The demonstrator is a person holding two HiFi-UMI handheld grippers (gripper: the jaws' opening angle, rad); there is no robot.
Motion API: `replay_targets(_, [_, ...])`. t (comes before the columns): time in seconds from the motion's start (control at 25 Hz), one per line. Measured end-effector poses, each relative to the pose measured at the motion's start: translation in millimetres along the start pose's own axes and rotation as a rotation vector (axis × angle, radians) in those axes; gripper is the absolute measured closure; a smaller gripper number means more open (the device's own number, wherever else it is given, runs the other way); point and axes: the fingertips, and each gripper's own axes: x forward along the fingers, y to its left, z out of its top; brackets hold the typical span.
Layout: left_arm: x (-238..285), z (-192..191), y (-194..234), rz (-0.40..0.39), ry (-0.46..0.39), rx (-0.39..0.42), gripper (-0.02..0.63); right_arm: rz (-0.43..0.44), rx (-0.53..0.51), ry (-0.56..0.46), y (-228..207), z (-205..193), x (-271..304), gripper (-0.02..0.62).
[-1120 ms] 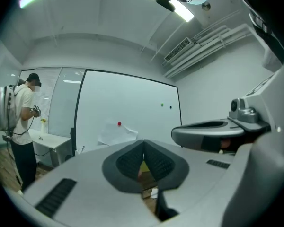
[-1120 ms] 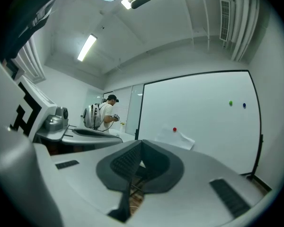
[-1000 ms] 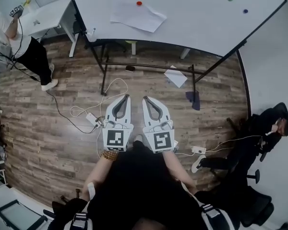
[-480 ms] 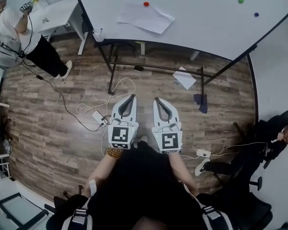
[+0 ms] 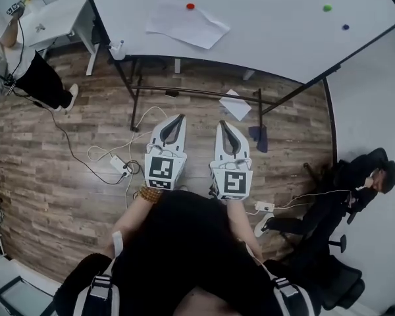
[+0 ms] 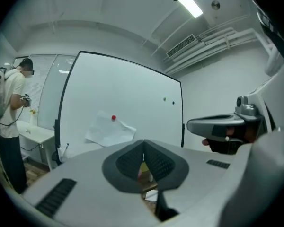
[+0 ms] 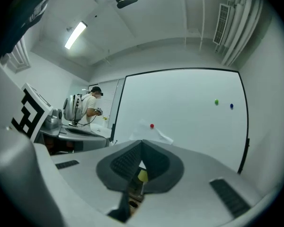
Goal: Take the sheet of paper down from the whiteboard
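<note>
A white sheet of paper (image 5: pixel 181 25) hangs on the whiteboard (image 5: pixel 263 28), pinned at its top by a red magnet (image 5: pixel 190 6). It also shows in the left gripper view as the sheet (image 6: pixel 109 130) under the red magnet (image 6: pixel 114 118), and in the right gripper view, sheet (image 7: pixel 154 134) and magnet (image 7: pixel 152 126). My left gripper (image 5: pixel 177 118) and right gripper (image 5: pixel 223 124) are held side by side, level, pointing at the board from some way off. Both are shut with nothing between the jaws. Neither touches the paper.
A green magnet (image 5: pixel 327 8) and a blue magnet (image 5: pixel 345 27) sit at the board's right. The board's black stand (image 5: pixel 197 92) crosses the wooden floor, where a loose sheet (image 5: pixel 236 105) and cables (image 5: pixel 112 158) lie. A person (image 5: pixel 16 58) stands at the left, another sits in a chair (image 5: pixel 355 196) at right.
Both grippers have drifted toward the board, and the right one now sits a little apart from the left. The person at the left has shifted in the picture.
</note>
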Motion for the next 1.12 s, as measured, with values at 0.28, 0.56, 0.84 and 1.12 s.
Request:
replay_targets(0.28, [29,9,49,-0.013,-0.010,-0.011,0.594,-0.053,-0.035,-0.018,-1,17,53,0.595])
replay_targets(0.56, [48,11,110,0.039,-0.003,0.033,0.594,-0.054,-0.042,-0.069,17,36,117,0.595])
replay_targets(0.84, [57,8,170,0.058,-0.010,0.045,0.594,-0.024,-0.059,-0.073,51,40,176,0.597])
replay_targets(1.12, [71,-1,205,0.057,0.015,0.066,0.594,-0.029,-0.006,-0.106,64,44,200,0.595])
